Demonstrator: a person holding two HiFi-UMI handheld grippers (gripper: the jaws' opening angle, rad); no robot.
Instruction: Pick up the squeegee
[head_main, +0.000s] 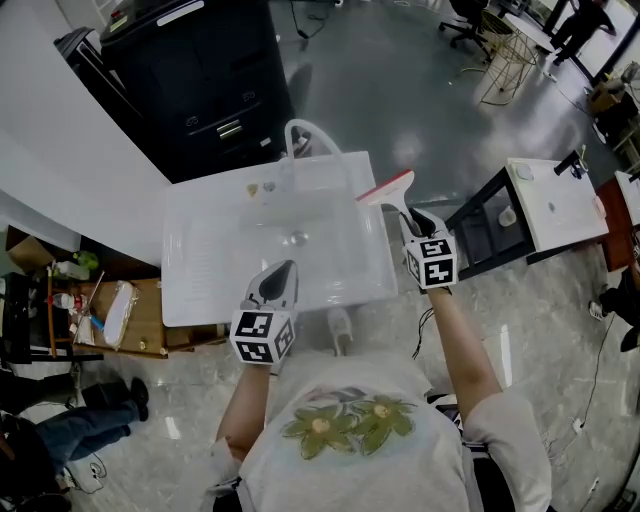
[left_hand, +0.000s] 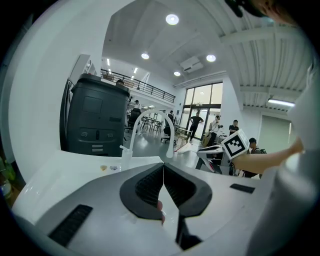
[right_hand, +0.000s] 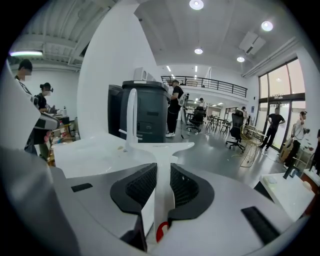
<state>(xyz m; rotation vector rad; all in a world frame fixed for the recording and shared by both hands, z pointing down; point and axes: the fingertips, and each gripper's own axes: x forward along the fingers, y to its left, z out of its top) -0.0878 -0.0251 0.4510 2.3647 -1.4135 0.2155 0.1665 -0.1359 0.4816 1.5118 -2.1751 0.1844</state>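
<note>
The right gripper (right_hand: 162, 175) is clamping its fingers (right_hand: 137, 187) on the squeegee (right_hand: 161, 150) handle, blade raised just ahead of them, so the pickup is looking done, while the left gripper (left_hand: 163, 172) is hanging pinched together and empty.

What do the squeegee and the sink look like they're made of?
The squeegee: smooth white moulded plastic, apparently, with a red strip along the blade edge, probably rubber. The sink: smooth white with a faint sheen; plastic, acrylic or ceramic, cannot tell which.

White tee (head_main: 300, 470) w/ green leaf print (head_main: 350, 425); b/w marker cubes (head_main: 263, 337).
</note>
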